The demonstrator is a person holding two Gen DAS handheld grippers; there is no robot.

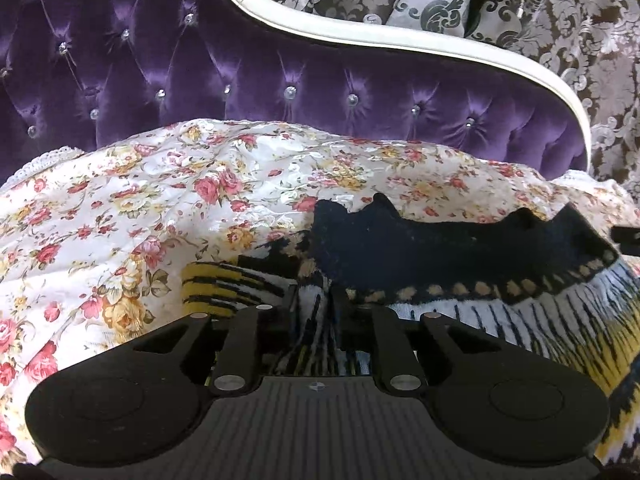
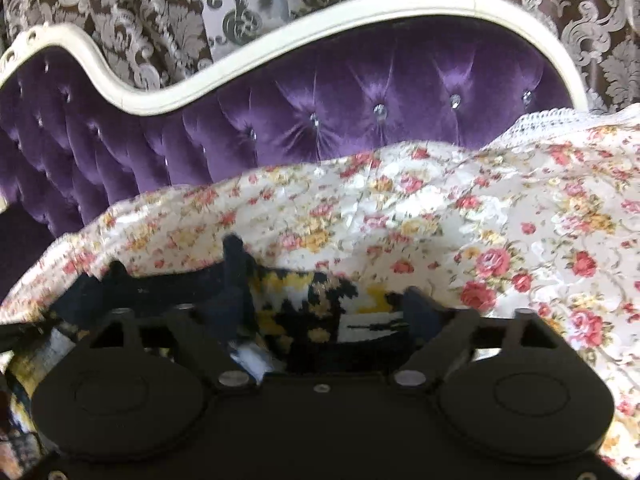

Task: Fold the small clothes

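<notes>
My left gripper (image 1: pixel 323 300): matte black body, ribbed grey plate with small crosshair mark, two round side lobes, silver pivot pins on four linkage arms. My right gripper (image 2: pixel 320 300): same black build, silver pins, slightly blurred.

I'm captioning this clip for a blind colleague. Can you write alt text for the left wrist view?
The left gripper is shut on a black, yellow and white knitted garment, which lies on a floral bedspread. Behind rises a tufted purple headboard.
</notes>
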